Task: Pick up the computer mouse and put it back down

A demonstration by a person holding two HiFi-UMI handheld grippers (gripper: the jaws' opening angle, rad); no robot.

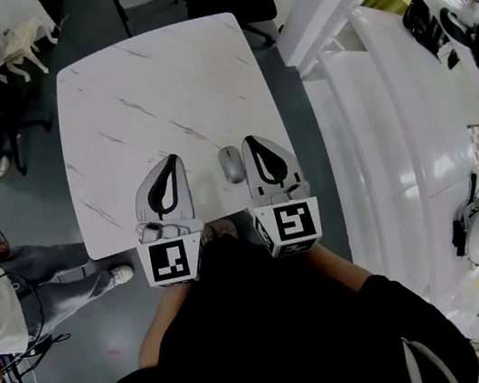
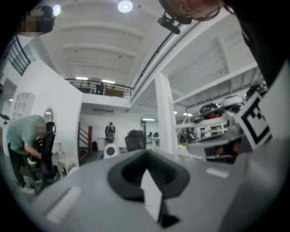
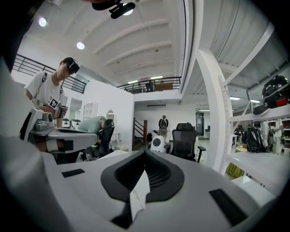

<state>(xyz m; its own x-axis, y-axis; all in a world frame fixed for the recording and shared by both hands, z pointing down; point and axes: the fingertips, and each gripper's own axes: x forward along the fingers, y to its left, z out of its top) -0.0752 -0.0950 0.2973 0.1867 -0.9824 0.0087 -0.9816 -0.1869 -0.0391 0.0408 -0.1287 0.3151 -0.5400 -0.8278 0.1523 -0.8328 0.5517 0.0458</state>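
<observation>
Over the near edge of the marble table (image 1: pixel 113 98), my left gripper (image 1: pixel 173 161) and right gripper (image 1: pixel 247 142) are both clamped shut on nothing. The mouse (image 1: pixel 232 164) sits just left of the right one, so going in without opening first would probably just shove it sideways.

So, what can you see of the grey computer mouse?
The small grey oval computer mouse, smooth like plastic, lies flat on the white marble-patterned table, near the edge closest to the person. It sits between the left gripper and the right gripper, close beside the right one; neither holds it. No cable shows.
</observation>
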